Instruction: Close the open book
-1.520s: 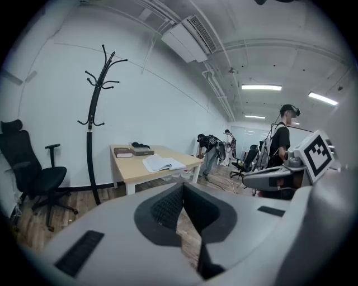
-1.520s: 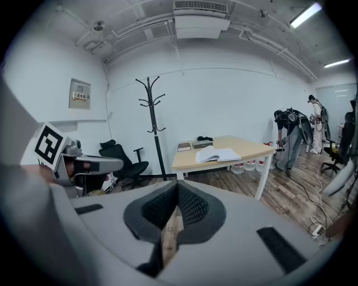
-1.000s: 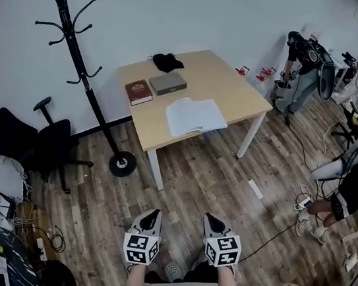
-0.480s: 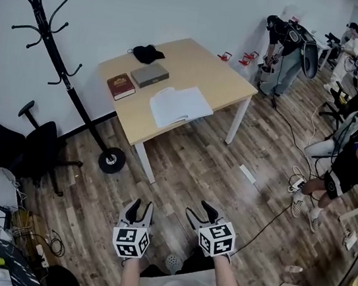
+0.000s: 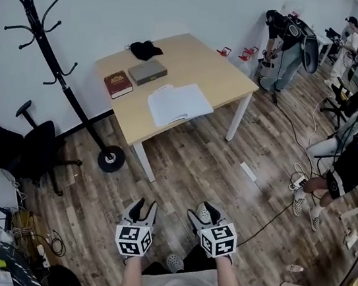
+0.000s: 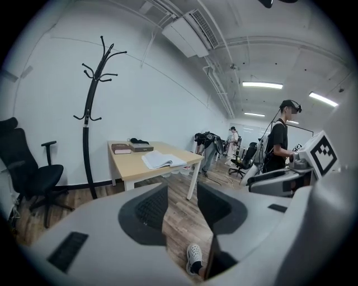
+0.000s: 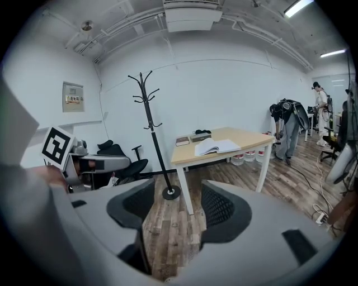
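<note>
Fingers [image 6: 148,211] of left gripper [image 5: 144,204] and right gripper [image 5: 200,210] just opened, empty, far from book [image 5: 179,104].

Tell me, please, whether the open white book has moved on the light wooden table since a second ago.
No. The open white book keeps its place by the dark red book, near the light wooden table's front edge.

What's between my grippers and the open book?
Head view: bare wood floor, then the table edge before the open book. The left gripper and right gripper have just been opening their jaws, nothing between them.
</note>
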A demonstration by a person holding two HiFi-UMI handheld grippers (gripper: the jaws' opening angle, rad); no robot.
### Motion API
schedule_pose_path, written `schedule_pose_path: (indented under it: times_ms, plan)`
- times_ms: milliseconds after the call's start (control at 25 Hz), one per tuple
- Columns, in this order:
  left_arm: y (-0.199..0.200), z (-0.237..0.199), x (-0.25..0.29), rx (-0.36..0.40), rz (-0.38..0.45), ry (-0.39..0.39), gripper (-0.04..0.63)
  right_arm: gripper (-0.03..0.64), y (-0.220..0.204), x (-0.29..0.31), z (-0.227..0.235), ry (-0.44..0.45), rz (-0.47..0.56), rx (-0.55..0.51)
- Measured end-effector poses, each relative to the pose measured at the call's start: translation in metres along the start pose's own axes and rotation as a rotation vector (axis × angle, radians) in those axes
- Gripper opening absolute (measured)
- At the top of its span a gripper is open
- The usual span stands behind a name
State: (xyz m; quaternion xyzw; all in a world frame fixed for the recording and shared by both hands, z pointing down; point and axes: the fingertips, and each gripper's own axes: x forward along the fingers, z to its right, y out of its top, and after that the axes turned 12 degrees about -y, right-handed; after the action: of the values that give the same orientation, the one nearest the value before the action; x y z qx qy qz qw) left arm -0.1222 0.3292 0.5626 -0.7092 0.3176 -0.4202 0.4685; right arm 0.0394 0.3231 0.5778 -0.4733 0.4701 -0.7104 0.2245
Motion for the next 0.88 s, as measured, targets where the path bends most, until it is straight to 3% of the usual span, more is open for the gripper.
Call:
schedule_pose_path:
  times_ms: [440, 880]
  plan:
    - [0.021, -0.030, 0.077, -0.003, -0.016, -0.002, 0.169, 0.275, 0.033, 0.067, 0.043, 0.004, -0.006, -0.019]
    - [0.078, -0.073, 0.184, 0.033, -0.050, -0.001, 0.169, 0.281, 0.097, 0.158, 0.100, 0.027, -0.002, 0.005]
